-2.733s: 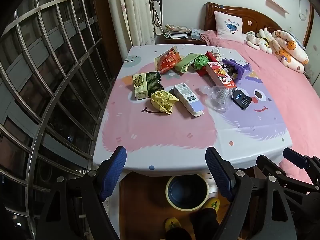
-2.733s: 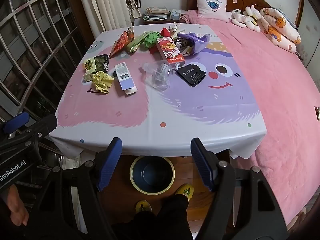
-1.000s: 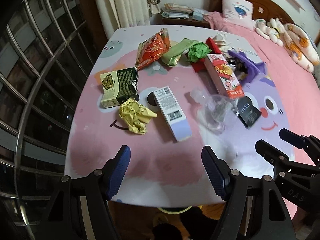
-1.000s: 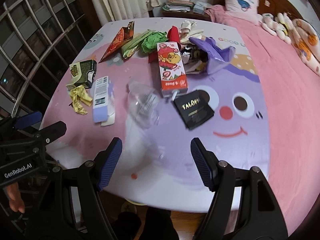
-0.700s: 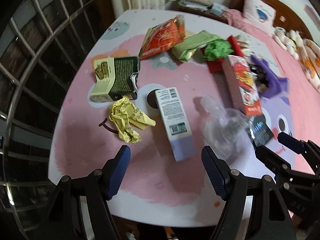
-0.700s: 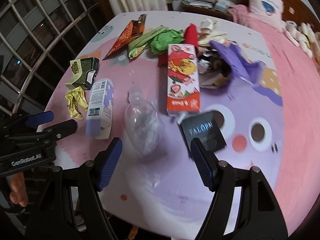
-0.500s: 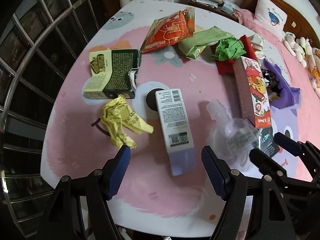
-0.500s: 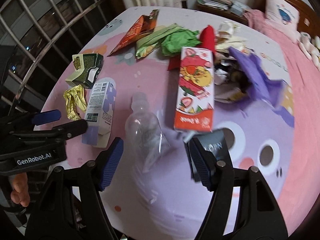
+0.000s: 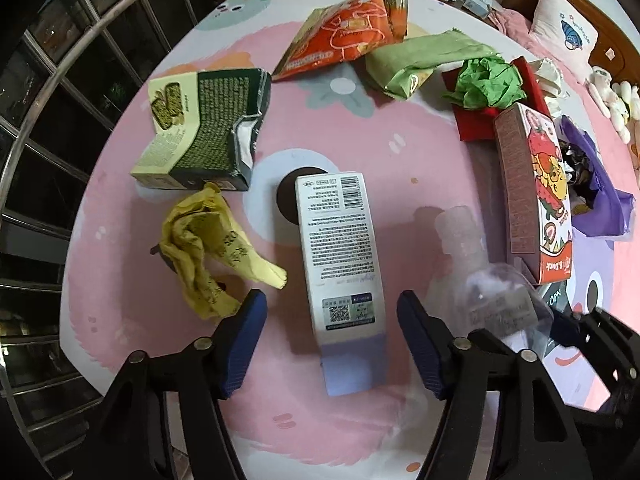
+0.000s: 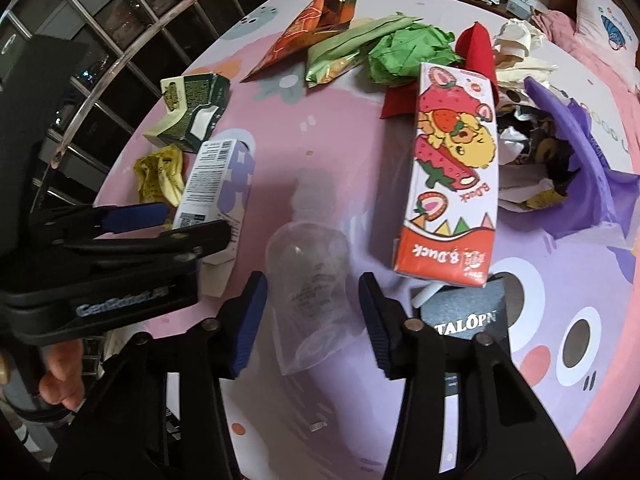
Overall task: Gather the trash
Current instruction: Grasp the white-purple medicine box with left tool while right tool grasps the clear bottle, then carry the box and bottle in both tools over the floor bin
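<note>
Trash lies spread on a table with a pink and purple cartoon cloth. My left gripper is open, its fingers on either side of the near end of a white and lilac carton, which also shows in the right wrist view. My right gripper is open around the base of a crushed clear plastic bottle; the bottle also shows in the left wrist view. A crumpled yellow wrapper lies just left of the left gripper.
A strawberry B.Duck carton, a black TALOPN packet, a green biscuit box, an orange snack bag, green wrappers and a purple bag lie further back. A barred window stands at the left.
Both grippers have moved forward and down over the table. The left now straddles the white carton and the right straddles the clear bottle. The floor bin has left view.
</note>
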Tool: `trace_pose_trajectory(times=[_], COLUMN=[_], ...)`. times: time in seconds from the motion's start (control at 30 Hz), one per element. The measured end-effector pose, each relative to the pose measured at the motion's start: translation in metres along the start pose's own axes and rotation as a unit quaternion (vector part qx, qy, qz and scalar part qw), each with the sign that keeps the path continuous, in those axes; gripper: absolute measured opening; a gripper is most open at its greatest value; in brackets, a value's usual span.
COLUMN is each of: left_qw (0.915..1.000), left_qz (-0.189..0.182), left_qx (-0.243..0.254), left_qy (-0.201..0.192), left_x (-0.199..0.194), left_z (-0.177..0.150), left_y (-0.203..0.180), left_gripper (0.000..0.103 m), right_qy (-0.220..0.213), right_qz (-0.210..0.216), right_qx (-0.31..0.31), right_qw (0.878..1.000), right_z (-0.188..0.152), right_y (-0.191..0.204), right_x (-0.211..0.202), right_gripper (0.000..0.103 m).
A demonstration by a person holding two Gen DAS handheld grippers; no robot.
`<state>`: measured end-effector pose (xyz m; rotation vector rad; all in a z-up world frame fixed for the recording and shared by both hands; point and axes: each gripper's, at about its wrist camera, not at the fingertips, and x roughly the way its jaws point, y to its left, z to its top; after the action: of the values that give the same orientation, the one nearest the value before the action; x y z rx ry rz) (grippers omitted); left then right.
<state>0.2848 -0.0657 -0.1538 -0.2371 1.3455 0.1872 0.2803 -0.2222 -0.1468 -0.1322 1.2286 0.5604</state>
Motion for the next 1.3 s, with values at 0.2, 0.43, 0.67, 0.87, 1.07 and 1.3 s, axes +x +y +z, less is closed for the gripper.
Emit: trace_pose_trajectory(times=[0.2, 0.43, 0.67, 0.87, 1.07, 1.3], left_qw=[0.9999, 0.9998, 0.9987, 0.9968, 0.995, 0.995], left_qz=[-0.004, -0.003, 0.014, 0.009, 0.004, 0.003], left_qx=[0.009, 0.02, 0.042, 0.058, 0.06, 0.049], left_qy=[0.013, 0.009, -0.026, -0.055, -0.079, -0.087], left_x=[0.015, 0.02, -0.001, -0.041, -0.066, -0.092], left_z=[0.002, -0.002, -0.029, -0.061, -0.104, -0.146], left_y=[-0.007, -0.012, -0.007, 0.002, 0.03, 0.072], left_gripper=[0.04, 0.034, 0.034, 0.034, 0.034, 0.034], right_qy=[0.007, 0.008, 0.005, 0.003, 0.016, 0.015], right_qz=[0.005, 0.002, -0.001, -0.008, -0.019, -0.02], right_qx=[-0.002, 0.008, 0.028, 0.028, -0.004, -0.027], right_qw=[1.0, 1.0, 1.0, 1.0, 1.0, 0.999], right_z=[-0.01, -0.026, -0.039, -0.052, -0.066, -0.076], right_y=[0.008, 0.018, 0.024, 0.037, 0.063, 0.096], right_x=[-0.003, -0.009, -0.017, -0.034, -0.043, -0.053], right_gripper=[0.033, 0.026, 0.025, 0.025, 0.025, 0.025])
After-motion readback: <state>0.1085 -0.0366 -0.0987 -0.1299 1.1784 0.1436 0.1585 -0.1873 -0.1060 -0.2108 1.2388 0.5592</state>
